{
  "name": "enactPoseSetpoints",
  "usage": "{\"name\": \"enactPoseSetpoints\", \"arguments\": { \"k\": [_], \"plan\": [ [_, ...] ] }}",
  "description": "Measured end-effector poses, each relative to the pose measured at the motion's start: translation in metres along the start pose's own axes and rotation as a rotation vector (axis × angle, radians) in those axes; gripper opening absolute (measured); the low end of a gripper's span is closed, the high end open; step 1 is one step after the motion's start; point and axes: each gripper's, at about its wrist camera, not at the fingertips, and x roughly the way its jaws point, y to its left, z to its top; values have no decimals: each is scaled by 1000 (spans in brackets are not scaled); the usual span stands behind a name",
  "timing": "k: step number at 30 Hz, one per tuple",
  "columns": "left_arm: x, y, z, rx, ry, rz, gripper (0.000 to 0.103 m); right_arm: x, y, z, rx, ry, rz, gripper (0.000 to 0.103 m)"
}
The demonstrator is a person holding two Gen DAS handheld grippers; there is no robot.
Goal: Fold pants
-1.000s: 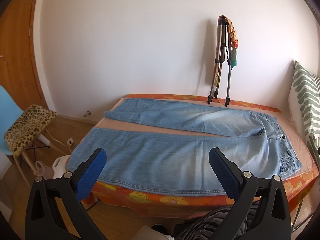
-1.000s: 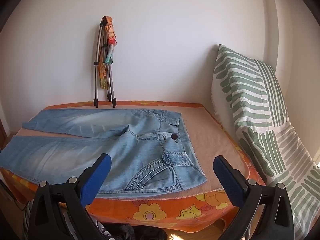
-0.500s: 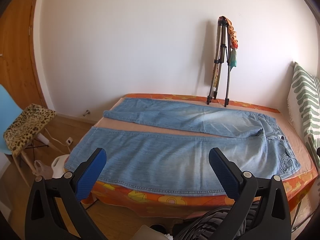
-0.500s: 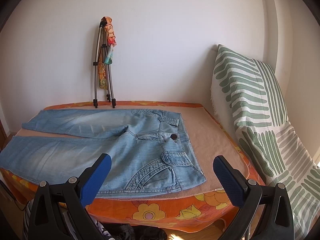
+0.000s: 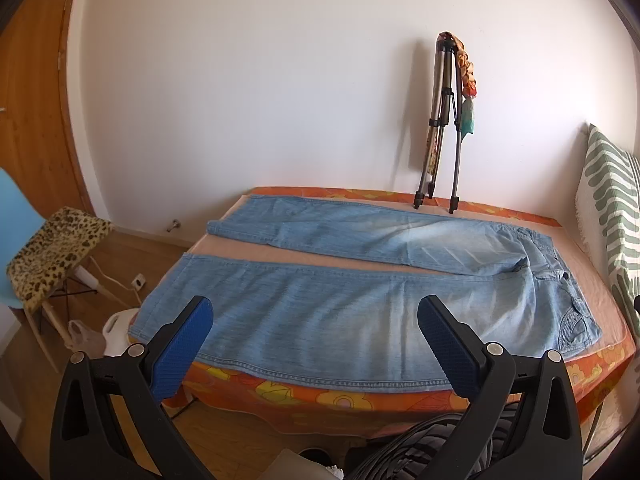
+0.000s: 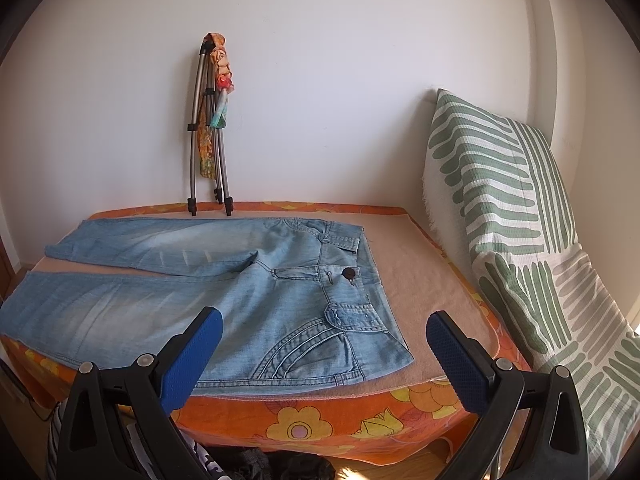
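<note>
**Ana:** Left claw (image 5: pixel 314 334) spread wide, blue pads (image 5: pixel 182 346) well apart, nothing between them. It hangs off the near edge of the bed (image 5: pixel 340 398), clear of the cloth.

**Ben:** And the jeans (image 5: pixel 360 284)?

**Ana:** Flat on the bed, unfolded. Both legs run toward the left end, with a strip of beige cover showing between them. The near leg lies along the near edge, straight ahead of the left claw, its side seam at the brink. The far leg lies by the far edge, close to the feet of a tripod (image 5: pixel 440 120) leaning on the wall.

**Ben:** Over to the right claw (image 6: pixel 324 344).

**Ana:** Gaping too, pads (image 6: pixel 458 360) apart, holding nothing. It sits off the near edge as well, toward the right end. The jeans' (image 6: pixel 224 300) waist is ahead of it and a bit left: the near corner of the waistband falls between the pads in this view, though not touching them. A dark button (image 6: pixel 349 273) sits at the middle of the waistband, a stitched pocket below it.

**Ben:** Anything beside the waist?

**Ana:** Bare beige cover to the right end, then a green-striped cushion (image 6: pixel 512 216) propped up past it. At the left end, on the floor, a chair (image 5: pixel 52 248) with a leopard seat.
</note>
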Motion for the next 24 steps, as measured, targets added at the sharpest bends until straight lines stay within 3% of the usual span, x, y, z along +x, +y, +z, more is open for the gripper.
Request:
{"name": "enactPoseSetpoints", "arguments": {
  "k": [24],
  "plan": [
    [2, -1, -2, 6, 4, -3, 102, 1, 0, -2, 5, 4, 3, 103]
  ]
}}
